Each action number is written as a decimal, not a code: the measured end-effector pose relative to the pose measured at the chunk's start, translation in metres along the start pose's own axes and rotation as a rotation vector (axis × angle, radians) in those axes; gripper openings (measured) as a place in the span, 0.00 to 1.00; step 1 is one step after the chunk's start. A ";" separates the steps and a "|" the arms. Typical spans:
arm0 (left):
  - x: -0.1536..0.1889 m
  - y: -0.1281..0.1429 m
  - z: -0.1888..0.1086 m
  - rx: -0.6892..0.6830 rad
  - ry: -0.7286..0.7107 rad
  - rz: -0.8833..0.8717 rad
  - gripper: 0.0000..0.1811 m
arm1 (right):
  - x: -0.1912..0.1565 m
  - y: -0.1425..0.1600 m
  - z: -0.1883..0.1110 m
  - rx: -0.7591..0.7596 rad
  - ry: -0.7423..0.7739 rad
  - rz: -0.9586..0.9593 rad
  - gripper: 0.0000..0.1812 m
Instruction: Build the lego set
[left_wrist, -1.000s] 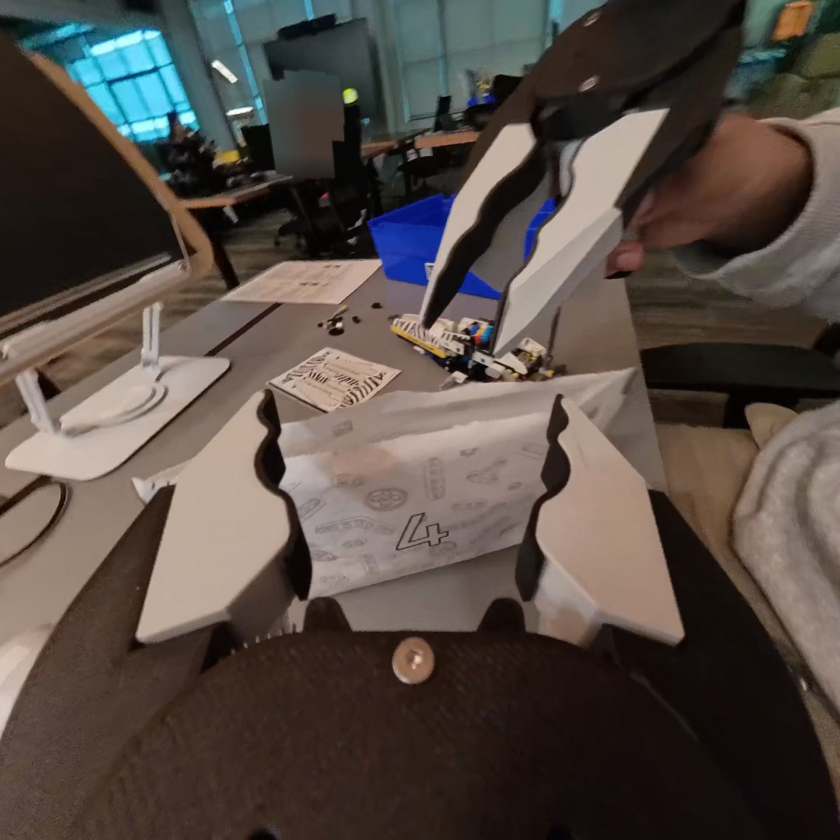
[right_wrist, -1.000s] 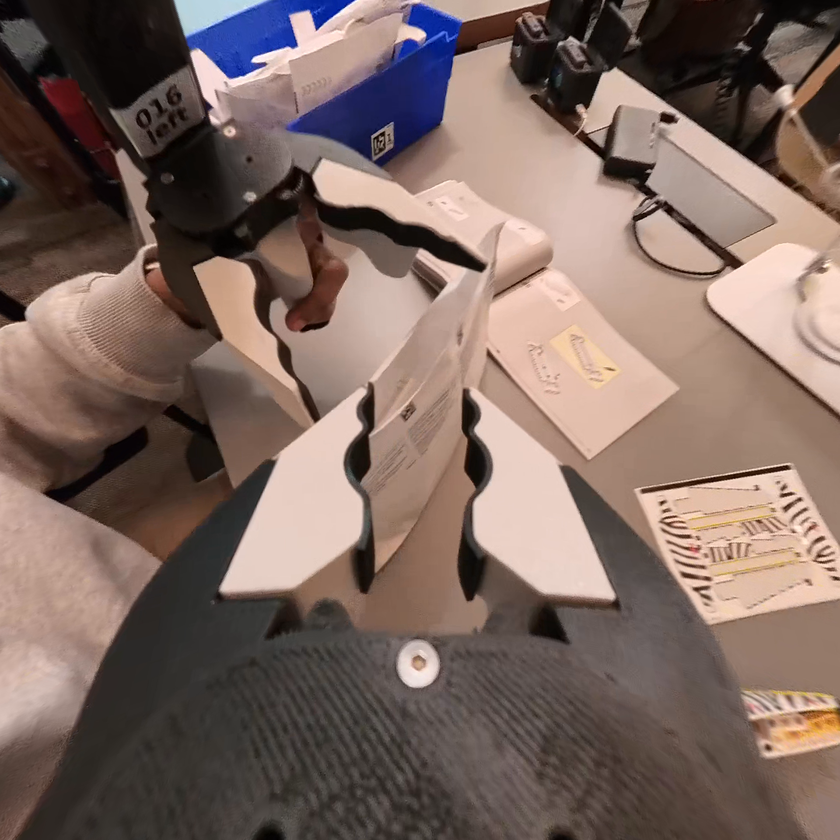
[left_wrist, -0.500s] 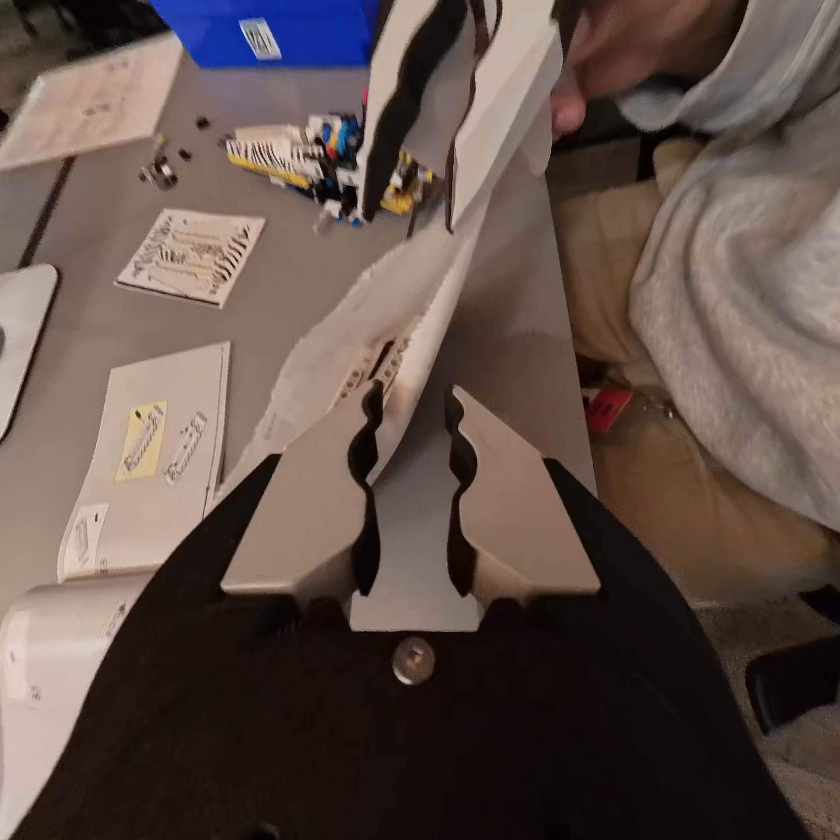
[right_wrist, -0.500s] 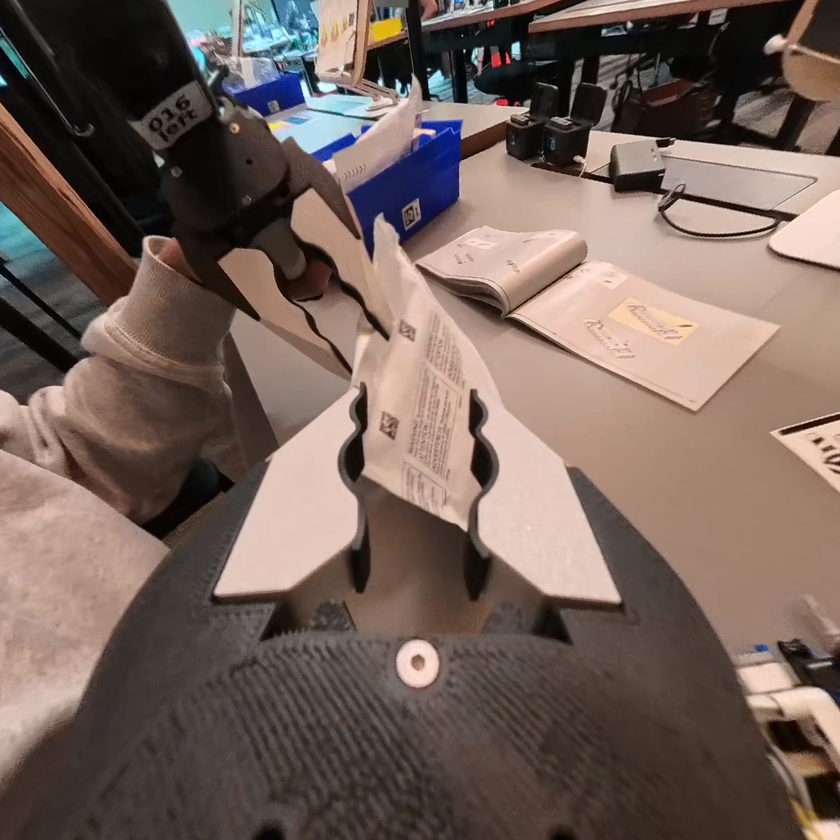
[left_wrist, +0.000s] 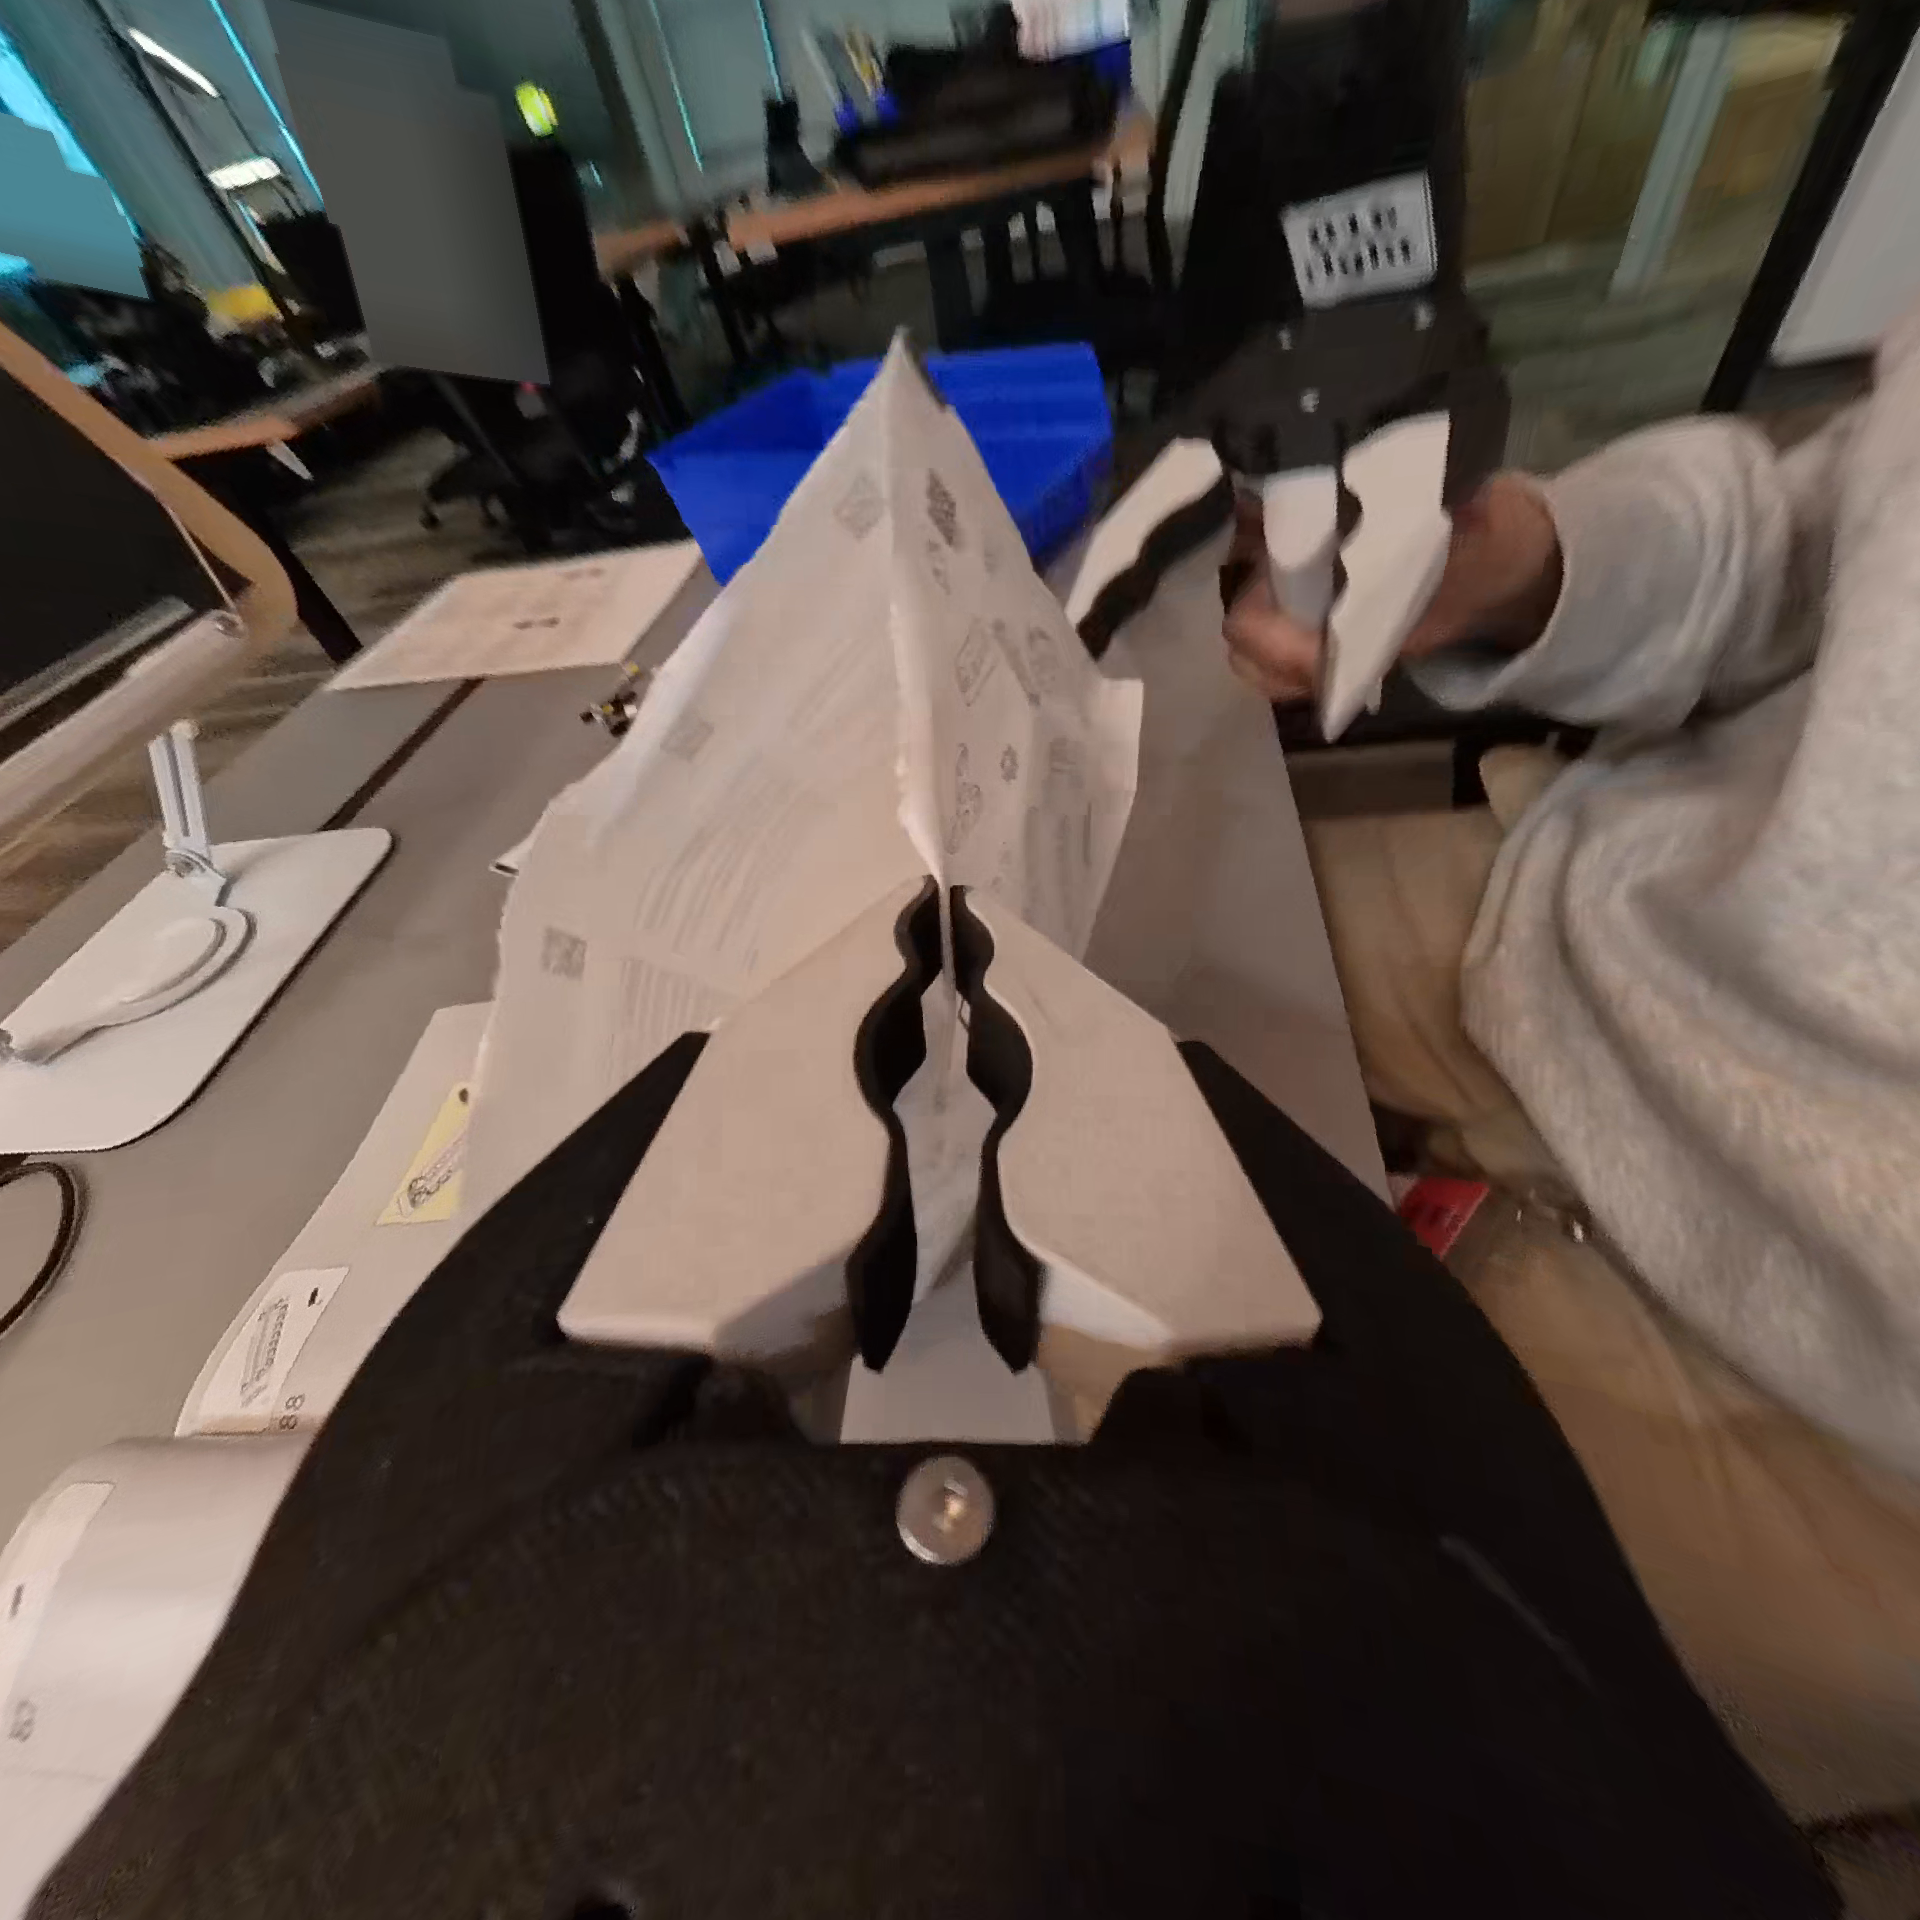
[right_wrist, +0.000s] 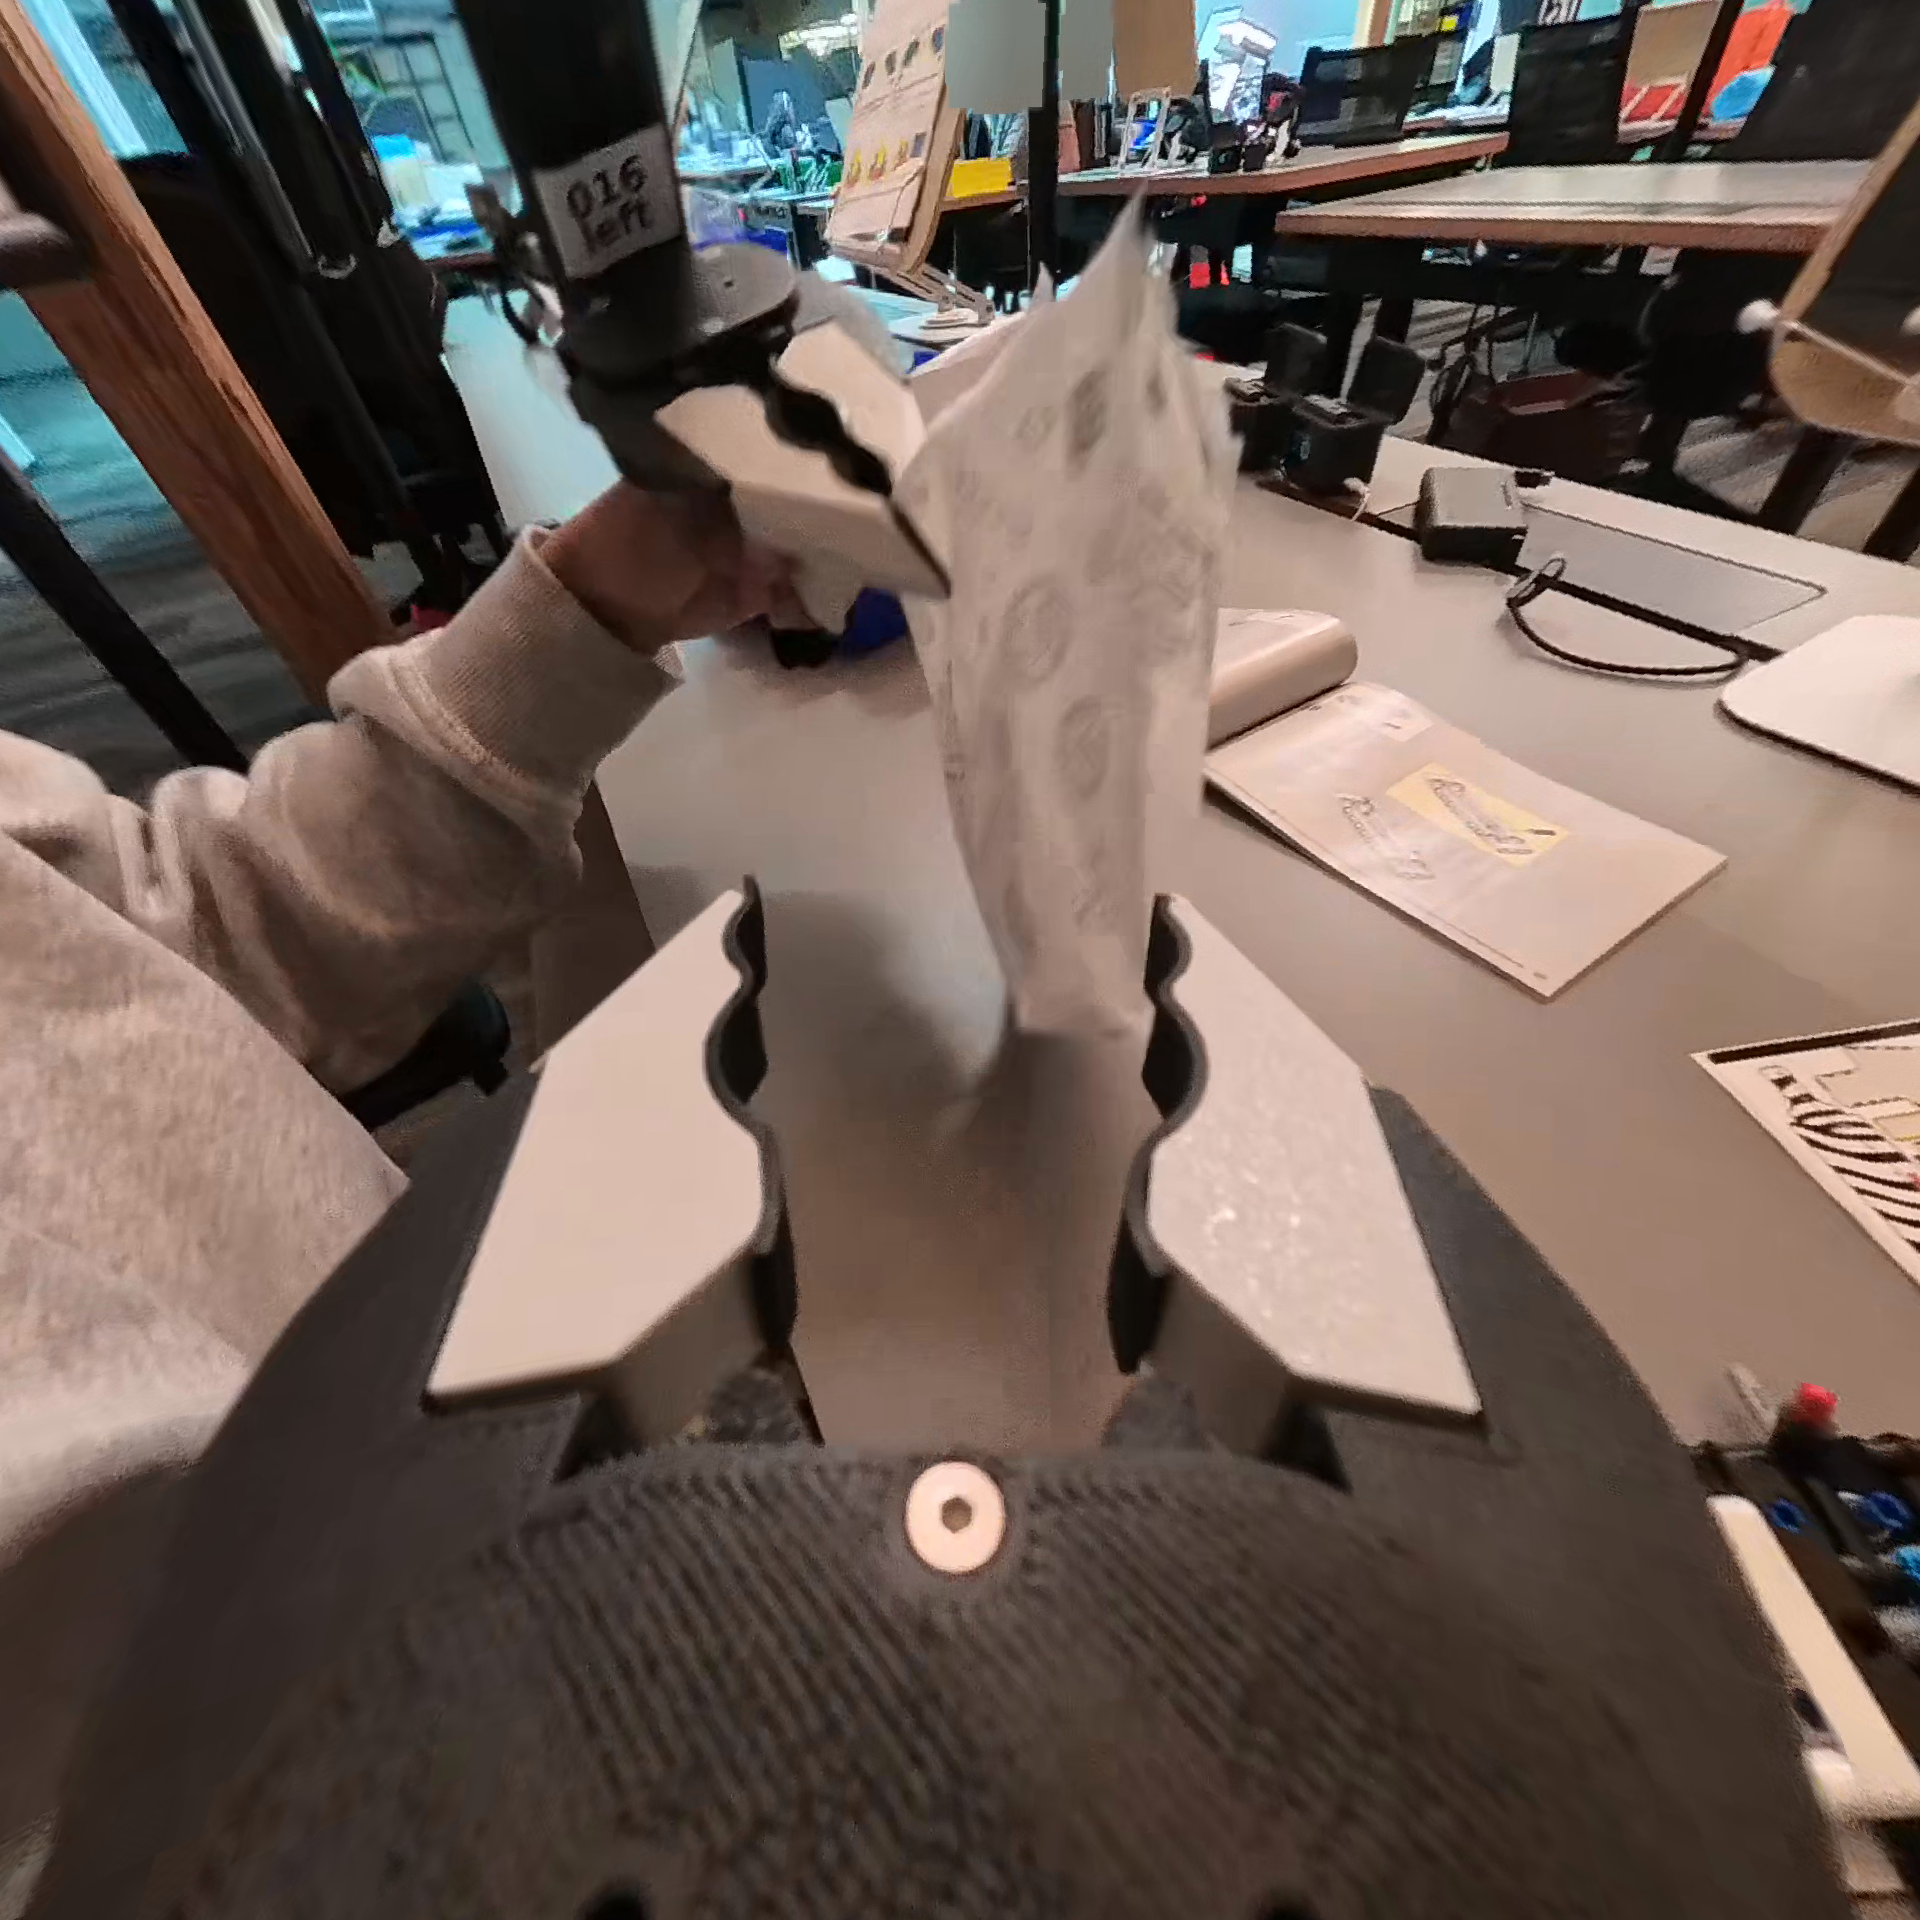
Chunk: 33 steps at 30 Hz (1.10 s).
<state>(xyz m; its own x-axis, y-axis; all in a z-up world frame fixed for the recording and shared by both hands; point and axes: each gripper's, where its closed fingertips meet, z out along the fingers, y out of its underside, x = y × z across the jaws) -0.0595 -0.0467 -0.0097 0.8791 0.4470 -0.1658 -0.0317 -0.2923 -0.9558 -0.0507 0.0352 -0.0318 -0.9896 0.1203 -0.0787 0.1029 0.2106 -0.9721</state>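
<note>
Behind a grey desk (right_wrist: 1403, 1049) stretches a busy office, where the left gripper (left_wrist: 948, 914) pinches one edge of the paper parts bag (right_wrist: 1070, 644) aloft while the right gripper (right_wrist: 951, 1018) gapes empty beneath (pieces may spill if paper tears or slips).

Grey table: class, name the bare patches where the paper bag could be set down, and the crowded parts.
Bare: the grey table between the sleeve and open booklet. Crowded: booklet, sticker sheet, and lego model.
</note>
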 end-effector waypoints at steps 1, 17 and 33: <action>-0.002 -0.004 -0.003 0.036 0.000 -0.021 0.00 | 0.000 0.002 0.000 0.001 0.021 -0.020 0.42; -0.002 -0.039 0.011 0.392 0.179 -0.284 0.00 | 0.028 0.010 0.017 0.044 0.146 0.108 0.42; -0.025 -0.035 0.023 0.587 0.315 -0.702 0.00 | 0.048 -0.008 0.006 0.023 0.212 0.067 0.24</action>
<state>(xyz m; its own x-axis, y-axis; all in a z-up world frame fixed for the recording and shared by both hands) -0.0913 -0.0282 0.0224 0.8727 0.0865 0.4805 0.3922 0.4618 -0.7955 -0.0993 0.0334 -0.0287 -0.9371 0.3352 -0.0972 0.1628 0.1735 -0.9713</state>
